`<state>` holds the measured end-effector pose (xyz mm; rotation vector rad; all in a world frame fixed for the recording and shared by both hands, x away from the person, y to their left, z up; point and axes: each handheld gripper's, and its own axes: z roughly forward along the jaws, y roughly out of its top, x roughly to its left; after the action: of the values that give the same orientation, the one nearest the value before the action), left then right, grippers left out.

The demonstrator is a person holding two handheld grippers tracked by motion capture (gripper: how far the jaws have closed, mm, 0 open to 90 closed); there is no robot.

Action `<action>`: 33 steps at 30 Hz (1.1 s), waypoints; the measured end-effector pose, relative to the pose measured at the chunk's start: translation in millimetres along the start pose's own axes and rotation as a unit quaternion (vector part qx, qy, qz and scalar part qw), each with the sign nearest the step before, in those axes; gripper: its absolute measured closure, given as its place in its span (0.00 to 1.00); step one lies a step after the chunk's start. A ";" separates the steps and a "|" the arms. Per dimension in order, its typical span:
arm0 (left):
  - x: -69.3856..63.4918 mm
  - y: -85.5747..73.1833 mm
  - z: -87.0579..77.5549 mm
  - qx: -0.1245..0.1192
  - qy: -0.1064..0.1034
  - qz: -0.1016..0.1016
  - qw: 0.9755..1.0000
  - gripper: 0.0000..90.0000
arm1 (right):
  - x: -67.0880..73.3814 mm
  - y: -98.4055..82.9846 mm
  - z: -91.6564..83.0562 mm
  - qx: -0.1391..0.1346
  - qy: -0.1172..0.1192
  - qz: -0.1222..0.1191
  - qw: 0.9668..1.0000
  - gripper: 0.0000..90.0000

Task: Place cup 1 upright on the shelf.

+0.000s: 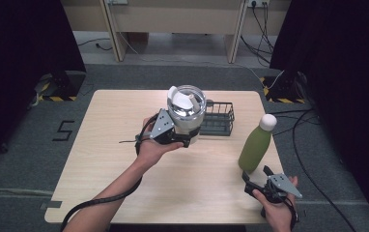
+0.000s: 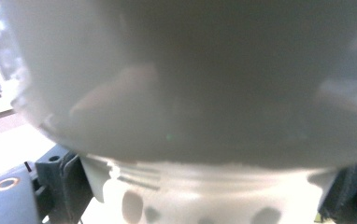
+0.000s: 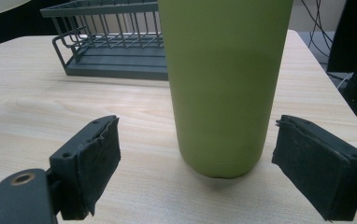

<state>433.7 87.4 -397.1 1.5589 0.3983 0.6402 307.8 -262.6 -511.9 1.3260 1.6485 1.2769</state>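
Note:
A white tumbler [image 1: 186, 113] with a clear top is held up over the middle of the table, in front of the wire basket. My left gripper [image 1: 182, 138] is shut on its lower body. In the left gripper view the tumbler [image 2: 190, 93] is blurred and very close, with my left gripper [image 2: 209, 189] clamping its narrower base from both sides. A green bottle [image 1: 256, 147] with a white cap stands upright at the table's right. My right gripper [image 1: 256, 172] sits just in front of it, open. In the right gripper view the bottle [image 3: 223, 84] stands just beyond my right gripper [image 3: 204, 158]; its pads [image 3: 99, 161] do not touch it.
A dark wire basket [image 1: 219, 118] stands at the back of the wooden table [image 1: 124, 159], behind the tumbler; it is also at the upper left as the basket [image 3: 111, 56] in the right gripper view. Cables and dark stands lie on the floor around the table.

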 end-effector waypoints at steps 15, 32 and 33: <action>3.1 3.3 9.4 -0.003 0.004 -0.003 1.000 0.11 | -0.7 -0.5 0.5 0.000 0.001 0.000 1.000 0.16; 6.0 7.9 21.0 -0.003 0.005 0.000 1.000 0.11 | -0.4 -0.9 1.1 0.000 0.003 0.001 1.000 0.16; 6.1 7.8 22.0 -0.003 0.006 -0.001 1.000 0.11 | -0.4 -0.9 1.1 0.000 0.003 0.001 1.000 0.16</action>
<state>451.0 72.9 -388.4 1.5488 0.4065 0.6476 308.7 -262.6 -513.1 1.3256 1.6513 1.2835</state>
